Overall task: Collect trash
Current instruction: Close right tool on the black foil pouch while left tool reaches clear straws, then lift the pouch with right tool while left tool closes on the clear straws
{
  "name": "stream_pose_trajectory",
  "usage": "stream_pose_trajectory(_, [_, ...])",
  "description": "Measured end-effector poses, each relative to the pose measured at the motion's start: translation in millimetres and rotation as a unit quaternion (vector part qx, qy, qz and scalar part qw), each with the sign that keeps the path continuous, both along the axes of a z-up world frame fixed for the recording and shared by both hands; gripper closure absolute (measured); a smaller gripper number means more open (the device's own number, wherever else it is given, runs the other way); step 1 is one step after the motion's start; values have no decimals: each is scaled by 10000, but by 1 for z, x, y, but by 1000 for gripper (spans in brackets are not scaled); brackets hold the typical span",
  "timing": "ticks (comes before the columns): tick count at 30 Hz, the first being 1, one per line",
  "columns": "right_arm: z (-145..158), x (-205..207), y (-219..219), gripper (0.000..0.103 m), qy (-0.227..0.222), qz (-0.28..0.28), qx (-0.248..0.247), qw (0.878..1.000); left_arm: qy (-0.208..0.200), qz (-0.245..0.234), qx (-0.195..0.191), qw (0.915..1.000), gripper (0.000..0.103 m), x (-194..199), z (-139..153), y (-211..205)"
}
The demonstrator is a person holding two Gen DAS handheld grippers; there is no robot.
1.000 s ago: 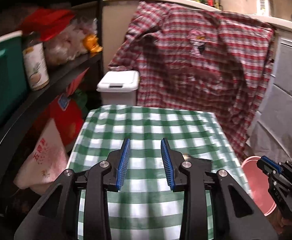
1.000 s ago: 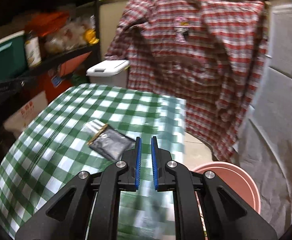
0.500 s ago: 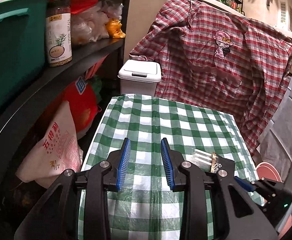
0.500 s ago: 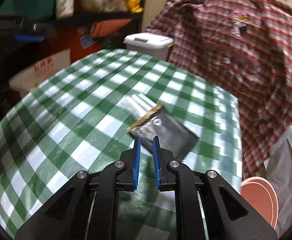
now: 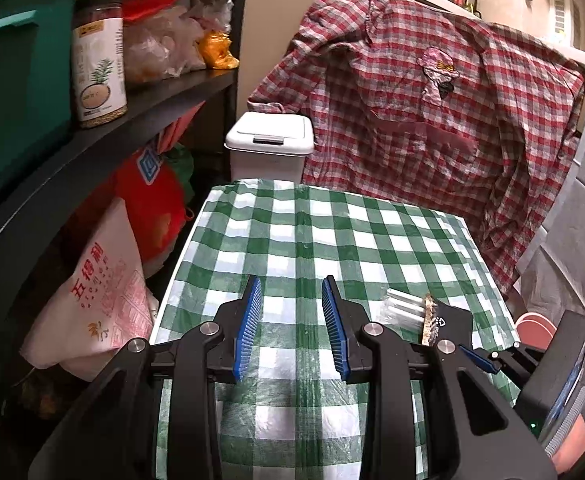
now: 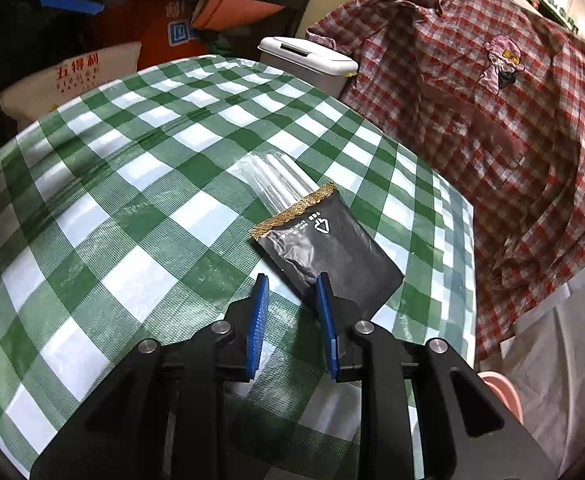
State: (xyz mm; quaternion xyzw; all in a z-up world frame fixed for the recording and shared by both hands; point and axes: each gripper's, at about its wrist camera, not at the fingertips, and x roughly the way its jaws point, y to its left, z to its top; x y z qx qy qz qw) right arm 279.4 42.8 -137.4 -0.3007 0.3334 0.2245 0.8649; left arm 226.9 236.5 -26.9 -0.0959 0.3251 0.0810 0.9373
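Note:
A black snack wrapper with a gold band and a clear torn end lies flat on the green checked tablecloth. My right gripper is open, low over the table, its right finger over the wrapper's near edge. The wrapper also shows in the left wrist view, right of my left gripper, which is open and empty above the cloth. The right gripper's tip shows at the lower right there. A pink bin stands on the floor off the table's right side.
A white lidded bin stands behind the table. A red plaid shirt hangs behind and to the right. Dark shelves on the left hold a jar, a green box and bags. A white rice sack leans below.
My right gripper has opened and moved down and forward to the wrapper. My left gripper has shifted little since half a second ago and stays open.

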Motion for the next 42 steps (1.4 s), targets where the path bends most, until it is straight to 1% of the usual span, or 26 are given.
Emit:
stream_pose_trajectory(1, [0, 1, 0, 88, -5, -16, -30, 10000, 5, -17, -12, 10000, 71, 1, -1, -1])
stream_pose_trajectory(2, [-1, 2, -2, 100, 43, -40, -22, 10000, 8, -29, -31, 10000, 71, 1, -1, -1])
stream_pose_trajectory(3, [0, 3, -4, 103, 57, -66, 7, 10000, 16, -53, -72, 10000, 71, 2, -3, -1])
stream_pose_trajectory(6, [7, 4, -11, 103, -15, -159, 115, 9998, 102, -144, -220, 9996, 71, 6, -11, -5])
stream_pose_trajectory(10, [18, 6, -25, 103, -36, -280, 294, 9992, 381, -435, -478, 9972, 72, 18, -33, -21])
stream_pose_trajectory(13, [22, 7, -36, 103, 3, -356, 369, 9987, 497, -605, -619, 9950, 72, 26, -45, -33])
stream_pose_trajectory(15, [23, 7, -43, 103, 113, -317, 469, 9983, 508, -662, -660, 9943, 72, 30, -48, -39])
stream_pose_trajectory(17, [24, 11, -49, 103, 389, -207, 736, 9963, 487, -689, -646, 9943, 72, 33, -49, -43])
stream_pose_trajectory(19, [24, 16, -54, 92, 587, -228, 951, 9935, 509, -717, -682, 9938, 72, 36, -52, -46])
stream_pose_trajectory(20, [25, 22, -56, 68, 690, -295, 1080, 9913, 537, -744, -695, 9934, 72, 37, -55, -48])
stream_pose_trajectory(21, [27, 24, -58, 47, 734, -326, 1241, 9890, 554, -764, -691, 9931, 72, 38, -56, -48])
stream_pose_trajectory(23, [30, 35, -59, 47, 896, -384, 1553, 9830, 610, -816, -600, 9930, 72, 39, -58, -52])
stream_pose_trajectory(25, [30, 46, -58, 46, 1048, -492, 1797, 9769, 625, -814, -591, 9930, 72, 39, -58, -51])
stream_pose_trajectory(26, [30, 51, -57, 39, 1101, -533, 1865, 9748, 618, -801, -637, 9928, 72, 38, -57, -49])
stream_pose_trajectory(27, [27, 58, -54, 30, 1200, -589, 1933, 9720, 605, -792, -658, 9928, 72, 37, -56, -47])
stream_pose_trajectory(29, [18, 71, -48, 26, 1503, -644, 2031, 9654, 553, -771, -684, 9931, 72, 36, -52, -44])
stream_pose_trajectory(31, [12, 77, -42, 22, 1649, -662, 2028, 9630, 498, -746, -750, 9931, 72, 35, -48, -40])
stream_pose_trajectory(32, [10, 79, -40, 18, 1648, -672, 1986, 9638, 471, -737, -781, 9931, 72, 34, -46, -37])
stream_pose_trajectory(34, [3, 82, -33, 14, 1611, -695, 1808, 9677, 443, -732, -799, 9931, 72, 32, -44, -34])
stream_pose_trajectory(36, [-2, 82, -27, 8, 1534, -697, 1634, 9721, 440, -712, -822, 9931, 72, 31, -44, -31])
stream_pose_trajectory(38, [-4, 80, -21, 8, 1475, -654, 1444, 9763, 451, -665, -850, 9931, 72, 32, -45, -28])
stream_pose_trajectory(40, [-4, 81, -22, 10, 1448, -647, 1378, 9777, 469, -645, -856, 9931, 72, 33, -46, -27])
stream_pose_trajectory(42, [-3, 79, -23, 17, 1402, -614, 1304, 9796, 486, -655, -864, 9929, 72, 34, -48, -28])
